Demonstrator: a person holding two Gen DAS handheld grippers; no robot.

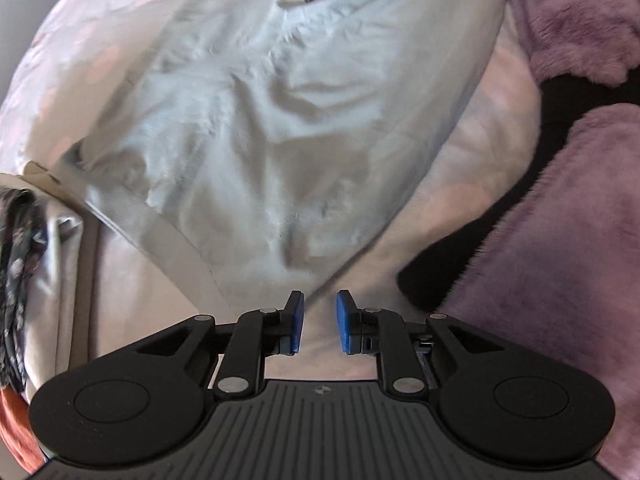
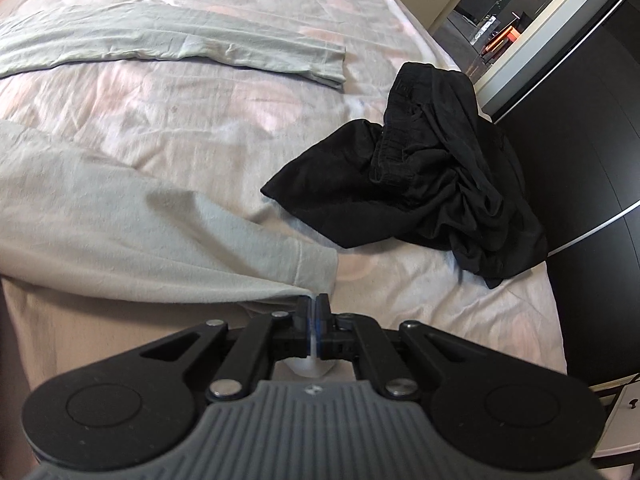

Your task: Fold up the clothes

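Pale pink and white bedding covers a bed that fills both wrist views. On it lies a pale green long-sleeved garment, wrinkled, with one sleeve stretched flat across the far part of the bed. Its near sleeve runs toward the right gripper, whose jaws are pressed together on the cuff edge. The left gripper hovers just beside the garment's hem, its blue pads apart and holding nothing. A crumpled black garment sits near the bed's right edge. Mauve fluffy fabric fills the right of the left view.
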